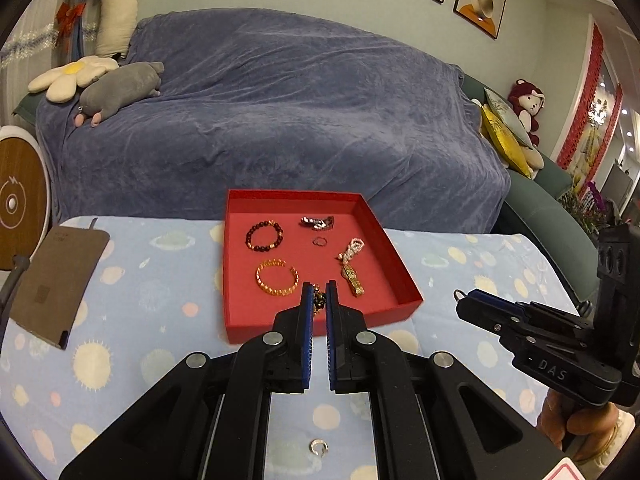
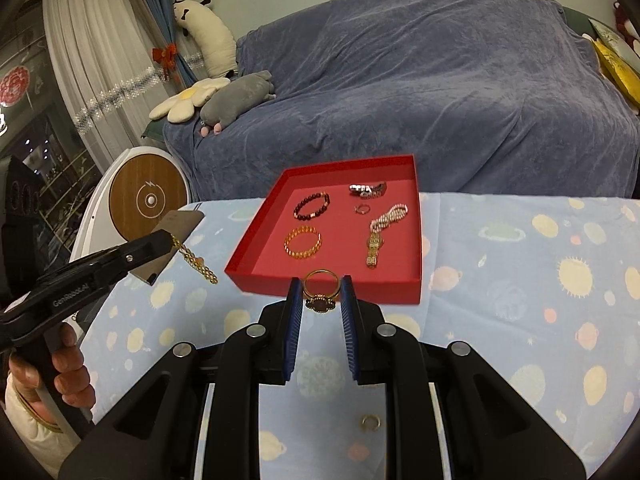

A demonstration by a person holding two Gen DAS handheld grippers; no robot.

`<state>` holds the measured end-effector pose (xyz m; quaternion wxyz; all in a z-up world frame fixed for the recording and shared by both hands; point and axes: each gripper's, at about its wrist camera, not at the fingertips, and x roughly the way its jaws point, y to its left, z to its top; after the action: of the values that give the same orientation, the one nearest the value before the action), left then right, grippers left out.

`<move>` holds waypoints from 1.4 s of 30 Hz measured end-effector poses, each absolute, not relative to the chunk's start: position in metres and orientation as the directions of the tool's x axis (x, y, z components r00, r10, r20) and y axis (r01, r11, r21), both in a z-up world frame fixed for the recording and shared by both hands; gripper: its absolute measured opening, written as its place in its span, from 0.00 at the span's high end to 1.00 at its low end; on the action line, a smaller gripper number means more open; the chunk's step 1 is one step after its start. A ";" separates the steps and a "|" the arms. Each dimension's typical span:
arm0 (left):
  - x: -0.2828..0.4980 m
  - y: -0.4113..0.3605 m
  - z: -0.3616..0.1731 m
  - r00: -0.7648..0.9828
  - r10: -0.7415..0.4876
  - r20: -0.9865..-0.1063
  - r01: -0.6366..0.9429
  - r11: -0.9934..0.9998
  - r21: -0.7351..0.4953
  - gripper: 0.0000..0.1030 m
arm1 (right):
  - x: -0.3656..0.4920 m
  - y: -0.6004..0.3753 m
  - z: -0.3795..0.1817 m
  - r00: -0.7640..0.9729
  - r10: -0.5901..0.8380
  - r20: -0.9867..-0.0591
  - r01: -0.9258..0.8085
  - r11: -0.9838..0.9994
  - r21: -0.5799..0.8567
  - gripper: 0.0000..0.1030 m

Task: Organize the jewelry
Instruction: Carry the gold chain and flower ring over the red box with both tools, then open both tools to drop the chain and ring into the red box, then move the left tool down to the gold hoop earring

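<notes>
Both tongs are loaded as I look along them: my left gripper (image 1: 319, 294) is pinched nearly closed on a gold chain bracelet (image 2: 195, 261), which in the right wrist view dangles from its tip above the table, off the left side of the red tray (image 1: 320, 326); my right gripper (image 2: 320, 294) is clamped narrow on a gold ring (image 2: 320, 289) with a dark flower-shaped top, the band standing upright between the blue pads just short of the tray's near wall. Inside the tray I see a dark bead bracelet (image 1: 264, 235) at the back left, a gold link bangle (image 1: 277, 277) in front of it, a silver band piece (image 1: 317, 222) at the back, a small thin ring (image 1: 319, 241) just before that, and a pearl strand (image 1: 352, 250) touching a gold watch band (image 1: 353, 280) on the right. One small open ring (image 1: 319, 447) lies on the planet-print tablecloth (image 1: 140, 320) close under my left gripper, well apart from the tray. A brown card (image 1: 56, 280) sits on the cloth near the table's left edge. Behind the table stands a sofa under a blue throw (image 1: 280, 112), with plush toys at both ends. Between either gripper and the tray floor, only the tray's low near wall stands.
</notes>
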<state>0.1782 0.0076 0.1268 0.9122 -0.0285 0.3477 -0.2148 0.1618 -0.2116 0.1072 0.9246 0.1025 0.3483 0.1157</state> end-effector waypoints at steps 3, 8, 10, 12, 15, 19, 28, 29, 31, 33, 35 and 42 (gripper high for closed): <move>0.212 0.001 0.126 0.673 -0.408 -0.617 0.361 0.909 -0.208 0.96 | 0.195 -0.209 0.109 0.725 0.296 -0.622 -0.143 0.948 0.285 0.82; 0.264 -0.015 0.109 0.664 -0.374 -0.648 0.324 0.924 -0.201 0.96 | 0.253 -0.202 0.085 0.686 0.325 -0.651 -0.123 0.934 0.336 0.82; 0.280 -0.019 0.099 0.651 -0.373 -0.661 0.318 0.925 -0.209 0.96 | 0.269 -0.199 0.071 0.676 0.315 -0.667 -0.105 0.936 0.336 0.82; 0.295 -0.023 0.086 0.645 -0.353 -0.678 0.305 0.932 -0.195 0.96 | 0.282 -0.196 0.055 0.657 0.313 -0.686 -0.098 0.938 0.333 0.82; 0.312 -0.028 0.067 0.629 -0.330 -0.704 0.292 0.939 -0.180 0.96 | 0.296 -0.193 0.034 0.630 0.306 -0.714 -0.089 0.942 0.325 0.82; 0.326 -0.025 0.047 0.607 -0.322 -0.726 0.259 0.945 -0.202 0.94 | 0.305 -0.194 0.019 0.615 0.310 -0.725 -0.084 0.940 0.330 0.81; 0.292 0.004 0.061 0.661 -0.270 -0.700 0.174 0.963 -0.206 0.41 | 0.263 -0.210 0.050 0.686 0.278 -0.673 -0.075 0.946 0.314 0.64; 0.283 0.009 0.065 0.665 -0.269 -0.697 0.170 0.963 -0.209 0.40 | 0.251 -0.212 0.057 0.694 0.270 -0.668 -0.080 0.950 0.301 0.61; 0.264 0.017 0.072 0.674 -0.254 -0.693 0.161 0.967 -0.198 0.37 | 0.225 -0.217 0.068 0.705 0.255 -0.661 -0.088 0.957 0.276 0.55; 0.241 0.022 0.078 0.687 -0.226 -0.691 0.156 0.974 -0.164 0.33 | 0.198 -0.221 0.077 0.710 0.236 -0.664 -0.090 0.965 0.247 0.54; 0.217 0.026 0.079 0.693 -0.200 -0.692 0.153 0.980 -0.130 0.30 | 0.171 -0.225 0.081 0.712 0.217 -0.667 -0.087 0.971 0.224 0.53; 0.146 0.037 0.053 0.642 -0.196 -0.741 0.138 0.981 -0.140 0.22 | 0.099 -0.234 0.049 0.648 0.236 -0.724 -0.020 0.956 0.294 0.52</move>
<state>0.1460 0.0367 0.0533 0.9054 -0.0350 0.4130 -0.0922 0.0995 -0.2340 0.0487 0.8983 0.1310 0.4134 0.0711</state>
